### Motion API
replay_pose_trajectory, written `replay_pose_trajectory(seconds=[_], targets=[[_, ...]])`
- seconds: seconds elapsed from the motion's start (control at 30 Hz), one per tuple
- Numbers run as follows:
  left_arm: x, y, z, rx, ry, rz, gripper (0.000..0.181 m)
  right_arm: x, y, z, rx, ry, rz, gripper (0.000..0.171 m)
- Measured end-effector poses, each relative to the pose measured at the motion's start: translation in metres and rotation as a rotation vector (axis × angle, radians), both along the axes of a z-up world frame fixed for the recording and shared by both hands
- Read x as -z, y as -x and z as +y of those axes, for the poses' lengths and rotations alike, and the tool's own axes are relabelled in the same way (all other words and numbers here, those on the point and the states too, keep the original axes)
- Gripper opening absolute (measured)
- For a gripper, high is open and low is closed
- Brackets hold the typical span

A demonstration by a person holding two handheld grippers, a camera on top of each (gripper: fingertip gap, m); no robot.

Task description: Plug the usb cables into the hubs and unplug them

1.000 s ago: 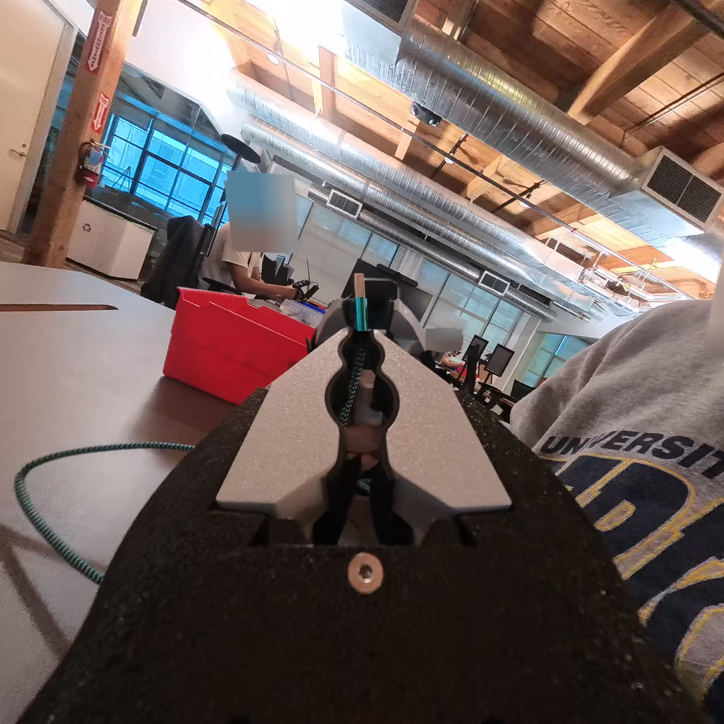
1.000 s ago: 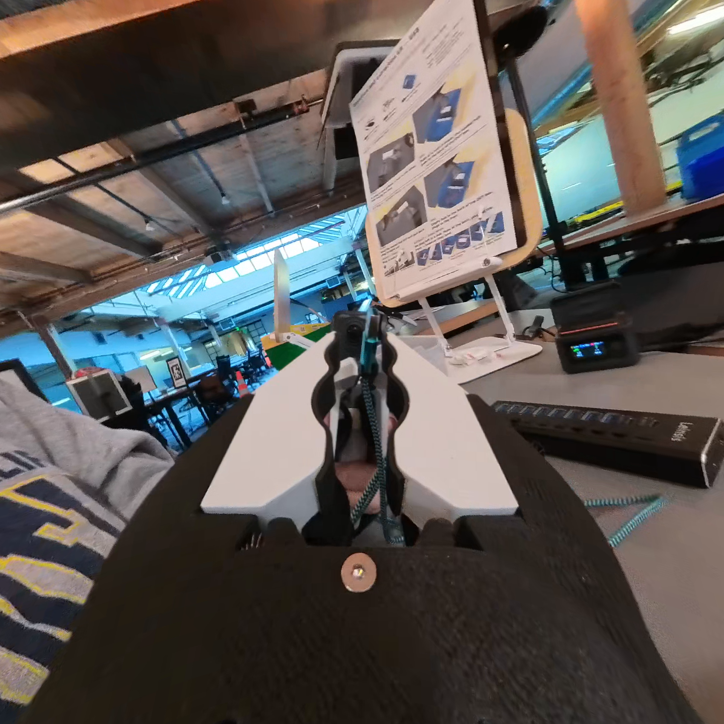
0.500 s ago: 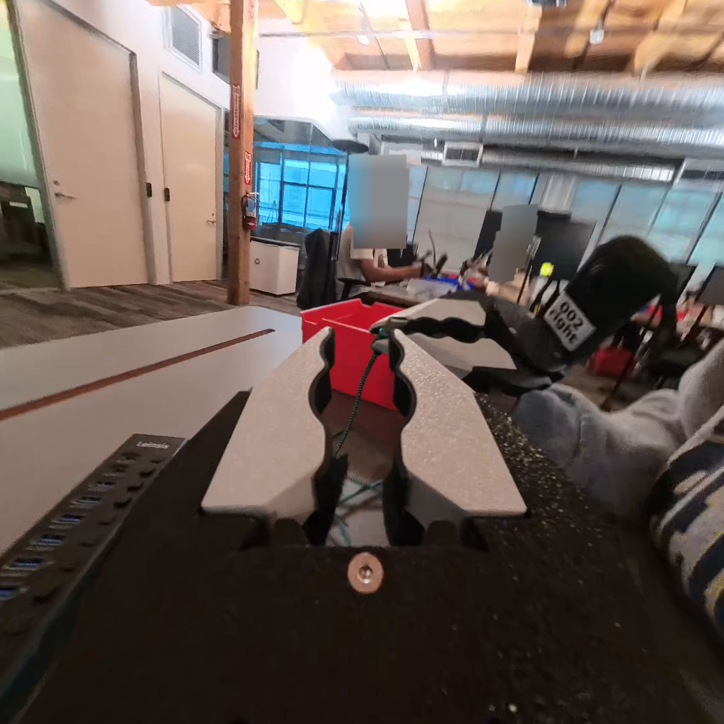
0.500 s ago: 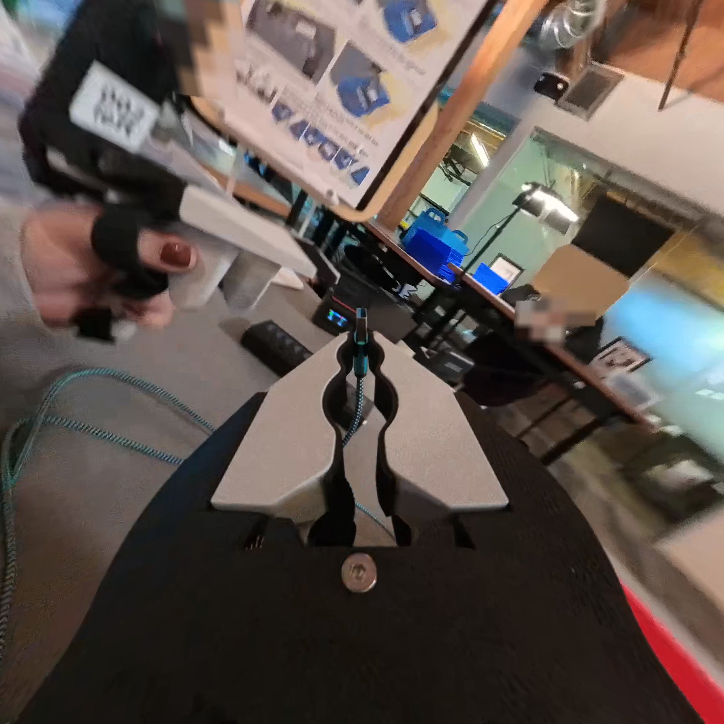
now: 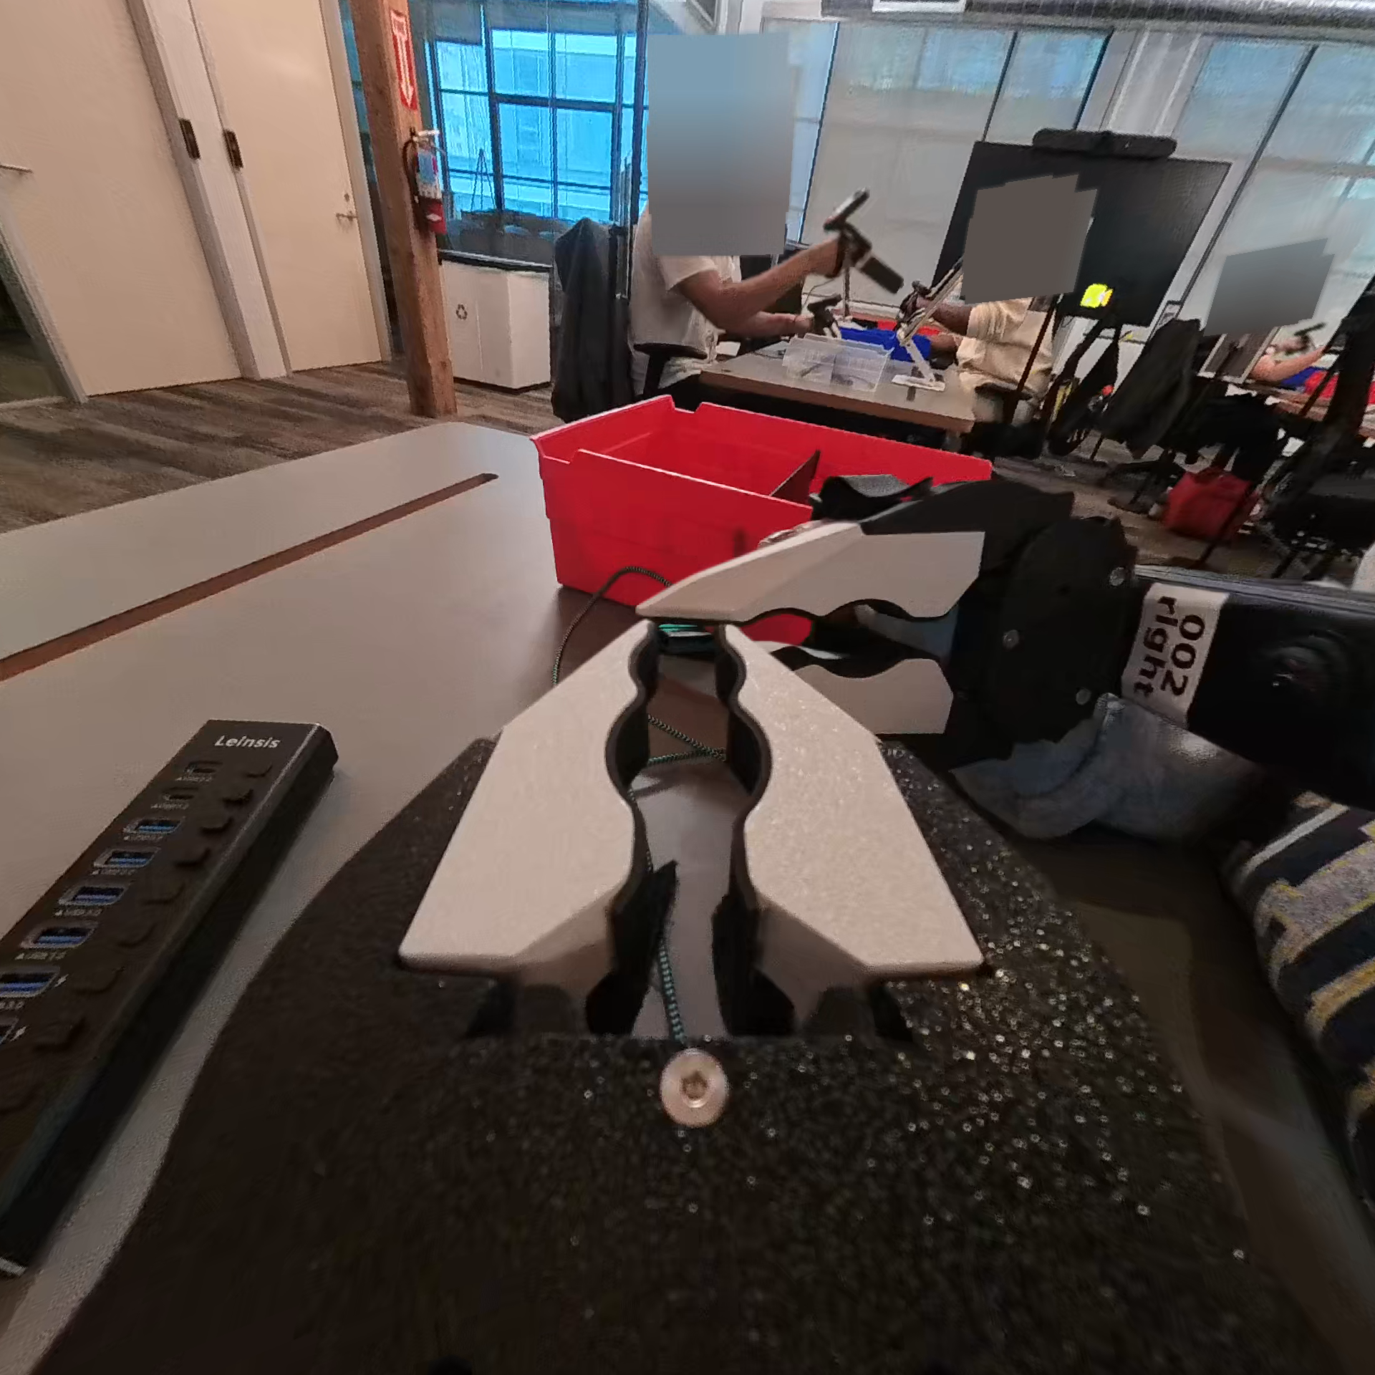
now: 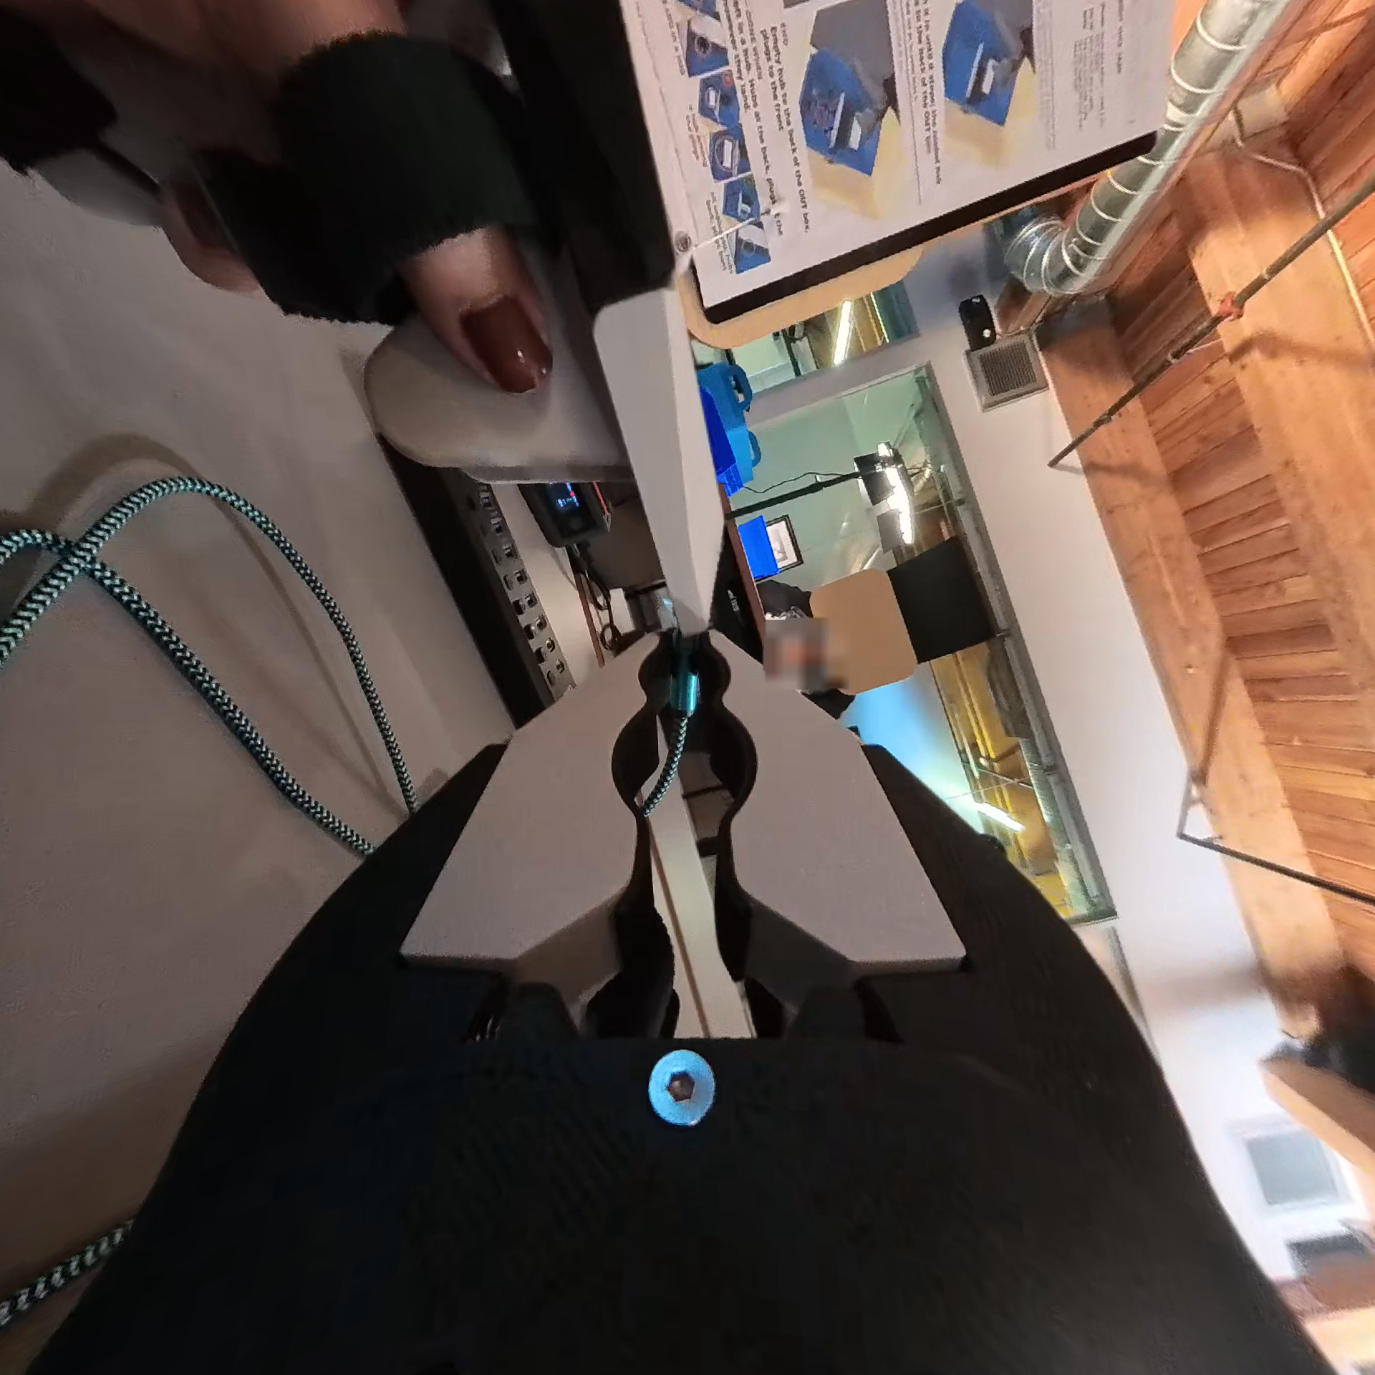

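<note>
A teal braided USB cable point(image 6: 186, 655) lies looped on the table. My right gripper point(image 6: 681, 658) is rolled on its side and shut on the cable's teal USB plug point(image 6: 683, 688), with the metal end sticking out past the tips. My left gripper point(image 5: 686, 632) meets it tip to tip, and its tips sit close against the sides of the same plug point(image 5: 681, 632). One of the right gripper's fingers point(image 5: 818, 573) reaches in from the right in the left wrist view. A black multi-port hub point(image 5: 149, 893) lies on the table to the left of my left gripper; it also shows in the right wrist view point(image 6: 513, 573).
A red bin point(image 5: 670, 506) stands on the table behind the grippers. A standing instruction board point(image 6: 856, 111) and a small black device with a lit screen point(image 6: 569, 513) are beyond the hub. The person's gloved hand point(image 6: 476, 312) and patterned sleeve point(image 5: 1324, 893) are close by. My left and right fingertips are right by each other.
Both grippers came down from pointing up to level over the table. The left gripper let go of the cable, opened, then narrowed onto the plug. The right gripper rolled sideways, still holding the plug.
</note>
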State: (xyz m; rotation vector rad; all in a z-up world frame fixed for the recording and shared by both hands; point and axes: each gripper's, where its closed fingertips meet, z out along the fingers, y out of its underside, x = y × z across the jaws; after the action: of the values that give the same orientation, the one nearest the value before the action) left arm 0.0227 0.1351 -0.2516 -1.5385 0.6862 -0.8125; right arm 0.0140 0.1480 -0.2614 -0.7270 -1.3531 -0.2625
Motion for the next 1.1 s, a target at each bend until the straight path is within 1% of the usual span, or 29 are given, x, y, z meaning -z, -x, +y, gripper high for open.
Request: replay_pose_trajectory(seconds=[0.13,0.23,0.3,0.33,0.4,0.5,0.57,0.7,0.8,0.87,0.93,0.97,1.03,1.07,1.1], targets=[[0.002,0.000,0.000,0.005,0.024,0.001,0.012,0.002,0.000,0.000,0.005,-0.006,-0.009,0.004],[-0.004,0.001,-0.003,0.029,0.031,-0.028,0.011,0.000,0.001,-0.004,-0.048,0.031,0.046,0.007],[-0.013,0.004,-0.005,0.058,0.040,-0.126,0.011,0.000,0.000,-0.004,-0.080,0.130,0.095,0.022],[-0.018,0.006,-0.006,0.083,0.052,-0.190,0.011,0.001,-0.001,-0.005,-0.102,0.197,0.120,0.027],[-0.027,0.011,-0.008,0.132,0.080,-0.318,0.011,-0.003,-0.002,-0.007,-0.160,0.308,0.194,0.031],[-0.033,0.015,-0.011,0.210,0.137,-0.460,0.010,-0.013,-0.003,-0.014,-0.259,0.449,0.297,0.017],[-0.033,0.012,-0.011,0.249,0.176,-0.516,0.011,-0.015,-0.003,-0.015,-0.291,0.508,0.328,0.015],[-0.029,0.012,-0.008,0.287,0.236,-0.595,0.010,-0.015,-0.003,-0.017,-0.294,0.500,0.321,0.006],[-0.025,0.014,-0.005,0.289,0.269,-0.626,0.010,-0.014,-0.002,-0.014,-0.272,0.535,0.303,0.005],[-0.021,0.016,0.000,0.248,0.267,-0.610,0.012,-0.011,-0.002,-0.009,-0.235,0.543,0.286,0.004],[-0.009,0.026,0.015,0.105,0.257,-0.527,0.039,-0.011,-0.007,-0.001,-0.184,0.532,0.287,0.003],[-0.003,0.035,0.022,0.020,0.238,-0.473,0.044,-0.012,-0.009,0.002,-0.168,0.536,0.293,0.003],[0.013,0.061,0.042,-0.214,0.199,-0.321,0.048,-0.015,-0.013,0.008,-0.138,0.542,0.314,0.003],[0.024,0.071,0.050,-0.312,0.194,-0.210,0.055,-0.015,-0.014,0.010,-0.128,0.547,0.319,0.003],[0.033,0.080,0.057,-0.392,0.182,-0.094,0.059,-0.014,-0.015,0.012,-0.120,0.553,0.320,0.003]])
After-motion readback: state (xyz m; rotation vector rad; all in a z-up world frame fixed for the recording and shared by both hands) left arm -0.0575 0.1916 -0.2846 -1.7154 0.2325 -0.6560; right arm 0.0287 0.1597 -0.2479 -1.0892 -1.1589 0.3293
